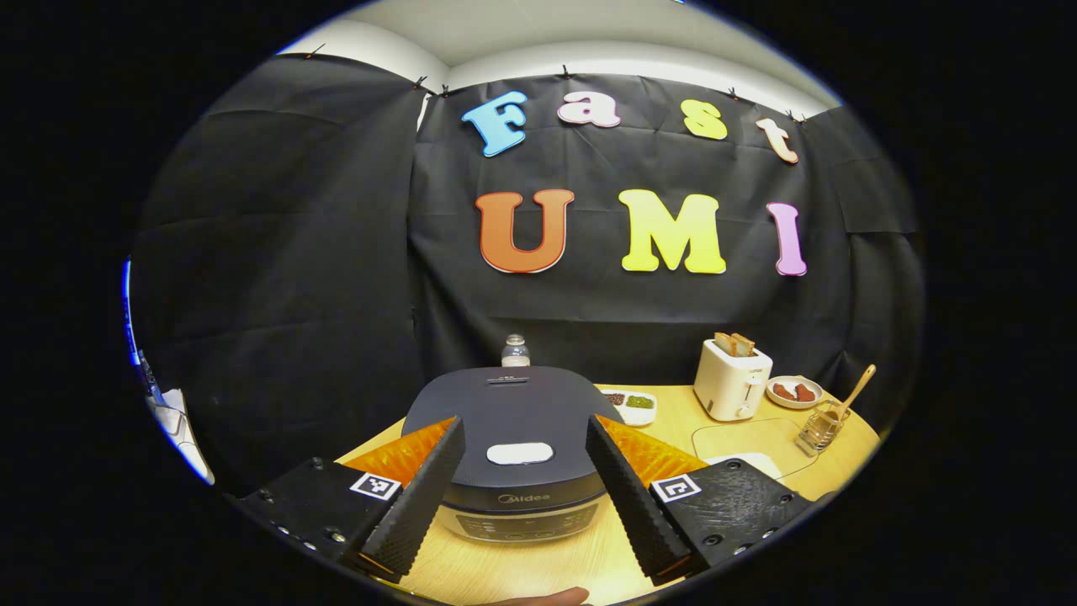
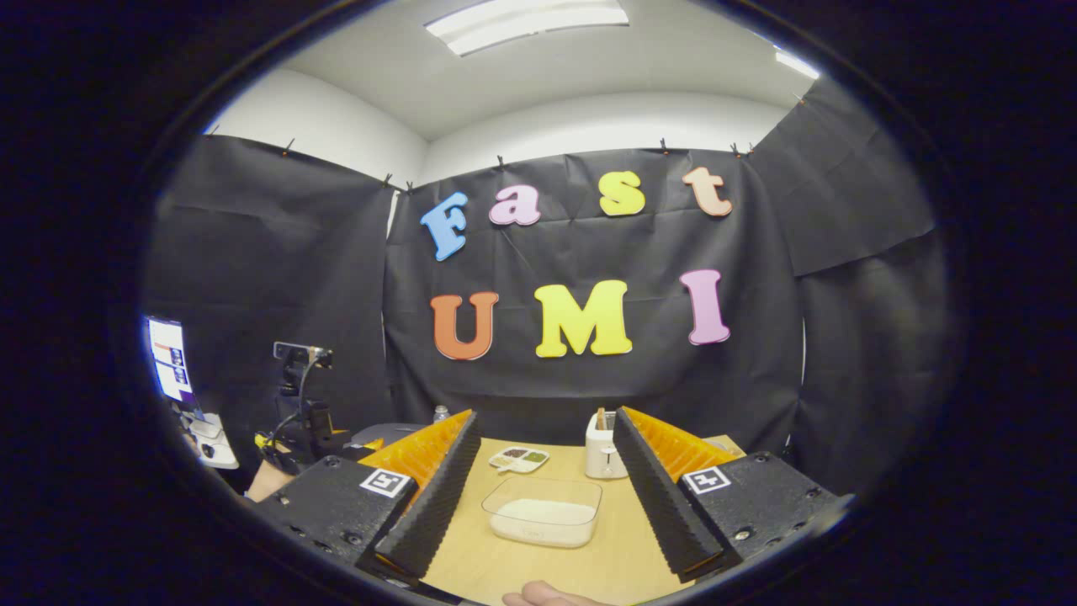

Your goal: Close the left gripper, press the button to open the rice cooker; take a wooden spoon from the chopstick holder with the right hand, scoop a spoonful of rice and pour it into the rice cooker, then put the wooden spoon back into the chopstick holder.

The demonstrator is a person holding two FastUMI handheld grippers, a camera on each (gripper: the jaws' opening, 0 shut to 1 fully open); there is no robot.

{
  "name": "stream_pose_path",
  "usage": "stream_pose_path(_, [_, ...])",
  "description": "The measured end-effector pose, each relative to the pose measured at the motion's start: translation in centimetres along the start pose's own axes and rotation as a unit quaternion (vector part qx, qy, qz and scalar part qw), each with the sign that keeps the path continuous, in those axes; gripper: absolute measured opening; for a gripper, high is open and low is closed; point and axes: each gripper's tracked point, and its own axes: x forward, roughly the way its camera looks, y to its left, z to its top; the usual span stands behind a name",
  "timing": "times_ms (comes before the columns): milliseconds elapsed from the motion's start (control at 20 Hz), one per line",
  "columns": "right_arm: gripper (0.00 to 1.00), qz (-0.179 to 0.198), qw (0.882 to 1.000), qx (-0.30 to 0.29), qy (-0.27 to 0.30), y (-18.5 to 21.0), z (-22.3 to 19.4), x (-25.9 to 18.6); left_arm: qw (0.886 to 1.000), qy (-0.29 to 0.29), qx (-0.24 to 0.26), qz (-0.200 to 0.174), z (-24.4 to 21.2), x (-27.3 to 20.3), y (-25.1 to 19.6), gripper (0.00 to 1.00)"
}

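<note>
While both hand-held grippers (image 1: 523,484) (image 2: 547,497) gape, rice fills the clear tub (image 2: 543,512); a wooden spoon (image 1: 856,393) stands in its glass holder (image 1: 819,430).

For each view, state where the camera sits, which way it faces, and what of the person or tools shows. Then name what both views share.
Left gripper view: rides the left tool, facing the closed rice cooker; open fingers frame it.
Right gripper view: rides the right tool, facing the clear container of rice; open fingers and part of a hand show.
Shared: toaster, divided dish, wooden table.
</note>
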Motion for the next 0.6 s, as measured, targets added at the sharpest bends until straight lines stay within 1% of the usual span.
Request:
stream_pose_path(50, [0.96,-0.006,1.0,-0.003,-0.003,-0.9,0.2,-0.3,1.0,-0.002,0.0,-0.009,0.7,-1.0,-0.8,0.93])
stream_pose_path(150, [0.96,-0.02,1.0,-0.01,-0.007,-2.3,0.0,-0.9,1.0,-0.005,-0.007,-0.028,1.8,-2.9,-2.4,0.93])
stream_pose_path(200, [1.0,-0.023,1.0,-0.011,-0.006,-2.9,-0.1,-1.2,0.999,-0.005,-0.012,-0.038,2.1,-3.9,-3.4,0.93])
stream_pose_path(250, [1.0,-0.025,1.0,-0.009,-0.003,-3.4,-0.3,-1.5,0.999,-0.006,-0.014,-0.047,2.2,-5.1,-4.2,0.93])
stream_pose_path(350, [1.0,-0.03,1.0,-0.006,-0.001,-4.9,-0.6,-2.0,0.996,0.001,-0.013,-0.084,2.6,-7.2,-7.0,0.94])
stream_pose_path(400, [1.0,-0.035,0.999,-0.006,-0.002,-5.7,-0.7,-2.2,0.996,-0.003,-0.013,-0.093,3.0,-8.1,-7.8,0.94])
stream_pose_path(500, [1.0,-0.053,0.999,-0.007,-0.002,-7.7,-0.9,-2.5,0.995,-0.006,-0.013,-0.103,3.3,-9.8,-8.9,0.94])
stream_pose_path(600, [1.0,-0.065,0.998,-0.002,0.001,-9.1,-1.4,-2.9,0.995,-0.005,-0.015,-0.1,3.1,-10.9,-9.8,0.94])
